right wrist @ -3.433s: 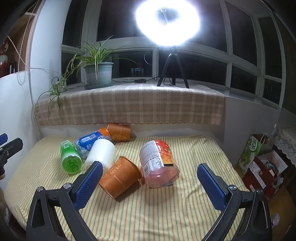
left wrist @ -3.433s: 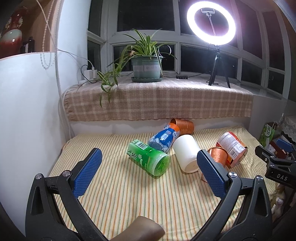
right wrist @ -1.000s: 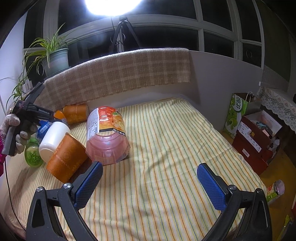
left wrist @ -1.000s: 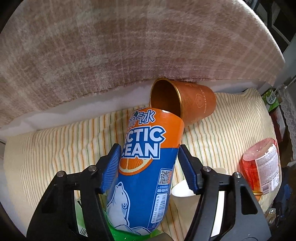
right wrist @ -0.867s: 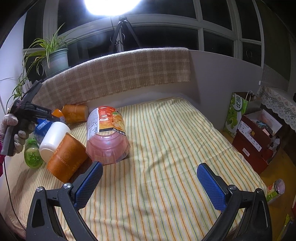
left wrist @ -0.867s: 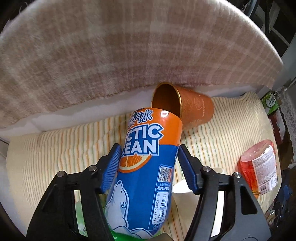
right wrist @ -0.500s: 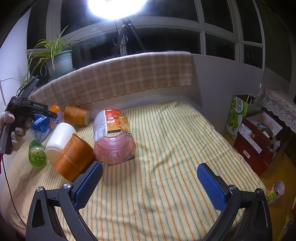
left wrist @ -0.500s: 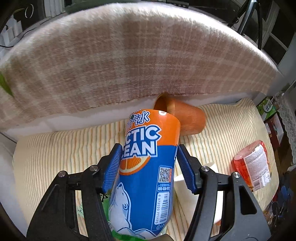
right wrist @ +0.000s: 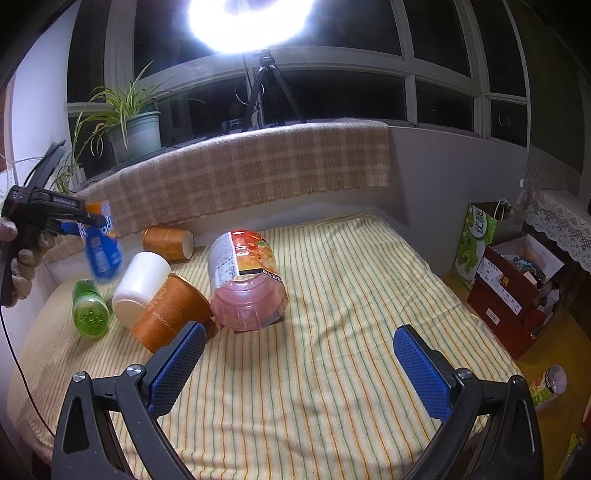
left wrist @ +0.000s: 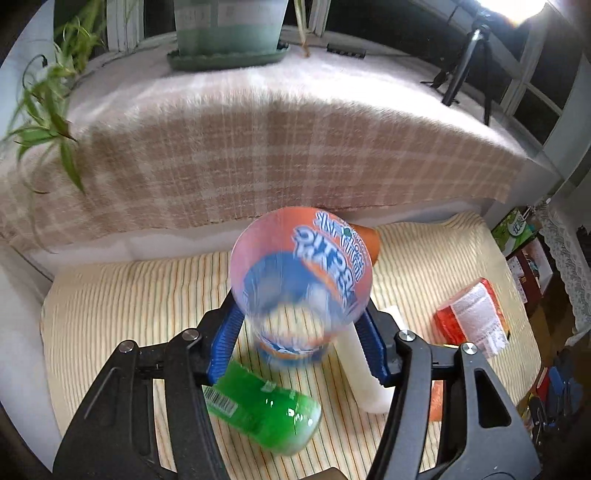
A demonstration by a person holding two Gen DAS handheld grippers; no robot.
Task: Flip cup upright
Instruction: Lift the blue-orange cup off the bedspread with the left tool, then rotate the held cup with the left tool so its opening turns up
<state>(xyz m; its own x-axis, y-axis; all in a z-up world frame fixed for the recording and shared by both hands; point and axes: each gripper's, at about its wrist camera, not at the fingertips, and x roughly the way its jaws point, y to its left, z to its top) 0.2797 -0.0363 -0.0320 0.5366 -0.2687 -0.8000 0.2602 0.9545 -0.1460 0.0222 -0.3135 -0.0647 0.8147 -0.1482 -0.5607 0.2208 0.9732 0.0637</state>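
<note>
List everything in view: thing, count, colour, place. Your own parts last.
Blue-and-orange plastic cup: 1, held above the bed, tilted, motion-blurred.
Green plastic cup: 1, lying at bed's left.
White plastic cup: 1, lying beside the green one.
Orange paper cups: 2, lying; one near, one by the back wall.
Red labelled plastic cup: 1, lying mid-bed.
Striped bedsheet: 1, yellow.
Plaid blanket: 1, tan, on the ledge.
Potted plant: 1, green, on the sill.
Ring light: 1, on tripod.
Left tool: shut on the blue-and-orange cup.
Right tool: open, empty.

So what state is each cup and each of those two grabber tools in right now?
Blue-and-orange cup: lifted, held, blurred.
Left gripper: shut on it.
Right gripper: open, holding nothing.
Green cup: on its side.
White cup: on its side.
Red-labelled cup: on its side.
</note>
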